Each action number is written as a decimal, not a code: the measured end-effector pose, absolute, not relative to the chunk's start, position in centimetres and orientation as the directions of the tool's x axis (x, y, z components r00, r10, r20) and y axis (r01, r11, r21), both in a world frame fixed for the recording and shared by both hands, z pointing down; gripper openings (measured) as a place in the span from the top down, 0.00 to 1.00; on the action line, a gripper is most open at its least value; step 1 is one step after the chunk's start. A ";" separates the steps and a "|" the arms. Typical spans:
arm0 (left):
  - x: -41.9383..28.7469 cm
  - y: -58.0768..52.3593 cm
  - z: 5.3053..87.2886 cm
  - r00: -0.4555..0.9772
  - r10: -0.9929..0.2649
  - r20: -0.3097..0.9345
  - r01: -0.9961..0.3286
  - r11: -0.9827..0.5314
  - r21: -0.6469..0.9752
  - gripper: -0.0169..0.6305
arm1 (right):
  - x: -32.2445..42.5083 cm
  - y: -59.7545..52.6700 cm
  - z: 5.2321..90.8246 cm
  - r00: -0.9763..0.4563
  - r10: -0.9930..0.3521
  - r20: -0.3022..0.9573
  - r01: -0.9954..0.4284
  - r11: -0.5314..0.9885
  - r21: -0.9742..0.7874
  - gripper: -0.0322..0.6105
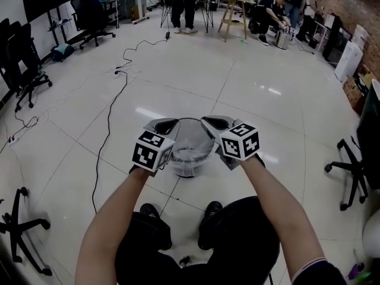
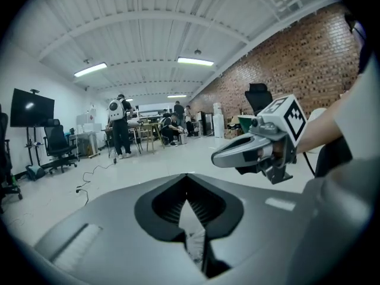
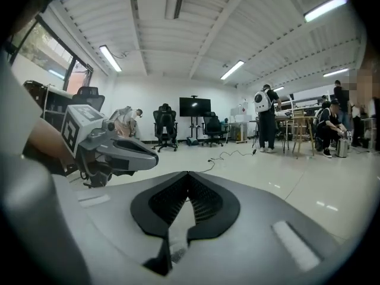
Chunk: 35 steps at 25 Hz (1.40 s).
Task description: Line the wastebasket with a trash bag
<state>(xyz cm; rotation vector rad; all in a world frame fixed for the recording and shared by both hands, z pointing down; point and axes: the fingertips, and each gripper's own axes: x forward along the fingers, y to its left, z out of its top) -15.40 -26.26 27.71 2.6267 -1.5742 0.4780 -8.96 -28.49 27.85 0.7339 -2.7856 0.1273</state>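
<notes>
Both tools were clamped tight, the left gripper at ten o'clock and the right gripper at two o'clock of the wastebasket on the tiled floor, each pinching the thin trash bag stretched between them over the basket's mouth.

Tiled floor, wastebasket apparently standing, black cable
</notes>
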 end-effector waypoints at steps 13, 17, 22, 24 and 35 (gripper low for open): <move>-14.9 -26.3 25.8 0.459 -0.873 0.166 -0.867 -0.481 -0.133 0.95 | -9.6 -26.7 25.7 -0.880 -0.448 0.161 -0.446 0.894 0.048 0.95; -14.7 -26.2 25.8 0.462 -0.871 0.167 -0.865 -0.484 -0.130 0.95 | -9.5 -26.7 25.5 -0.880 -0.450 0.153 -0.449 0.893 0.040 0.95; -14.6 -26.3 25.9 0.462 -0.871 0.167 -0.866 -0.484 -0.123 0.95 | -9.4 -26.6 25.5 -0.880 -0.450 0.152 -0.449 0.892 0.047 0.95; -14.5 -26.2 26.1 0.464 -0.869 0.171 -0.865 -0.486 -0.126 0.95 | -9.4 -26.5 25.5 -0.880 -0.450 0.153 -0.449 0.893 0.044 0.95; -14.7 -26.2 26.2 0.463 -0.868 0.179 -0.865 -0.486 -0.124 0.95 | -9.4 -26.5 25.6 -0.879 -0.450 0.158 -0.450 0.892 0.041 0.95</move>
